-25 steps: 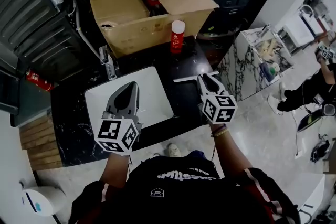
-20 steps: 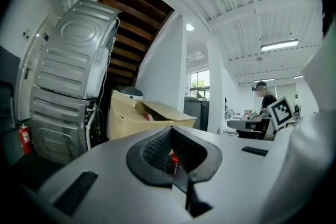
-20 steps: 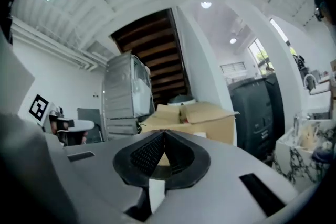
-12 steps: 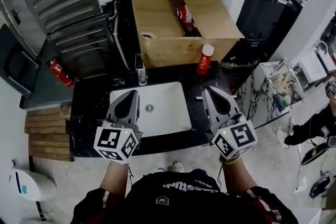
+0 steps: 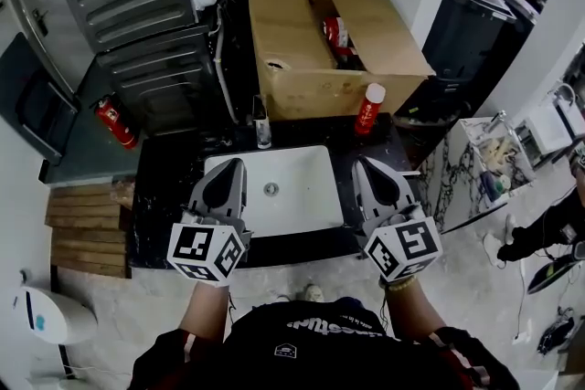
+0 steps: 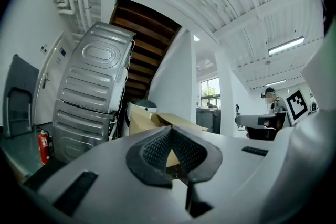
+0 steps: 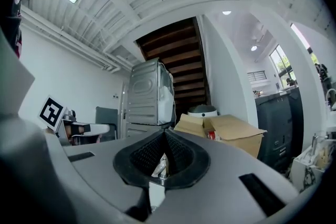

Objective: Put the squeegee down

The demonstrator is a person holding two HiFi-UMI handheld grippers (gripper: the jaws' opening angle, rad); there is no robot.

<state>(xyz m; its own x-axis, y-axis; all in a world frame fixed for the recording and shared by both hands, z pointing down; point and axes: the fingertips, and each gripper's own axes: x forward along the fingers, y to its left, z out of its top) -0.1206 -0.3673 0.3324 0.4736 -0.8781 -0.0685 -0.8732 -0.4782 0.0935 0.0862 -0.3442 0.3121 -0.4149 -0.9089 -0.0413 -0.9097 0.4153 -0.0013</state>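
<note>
I cannot pick out the squeegee in any view. In the head view the right gripper covers the black counter just right of the white sink (image 5: 302, 215). My left gripper (image 5: 229, 167) hangs over the sink's left side and my right gripper (image 5: 365, 167) over its right edge. Both point level toward the cardboard box (image 5: 315, 82). The left gripper (image 6: 176, 150) has its ribbed pads together with nothing between them. So does the right gripper (image 7: 164, 159), which is shut and empty.
A chrome tap (image 5: 262, 131) stands behind the sink, and a red can with a white cap (image 5: 369, 109) stands at the counter's back right. A grey appliance (image 5: 137, 5) and a fire extinguisher (image 5: 116, 123) are on the left. A marble stand (image 5: 471, 178) is on the right.
Both grippers have lifted off the counter toward the camera. The right gripper has left the spot right of the sink, and its jaws have closed. The view has swung so the sink lies between them.
</note>
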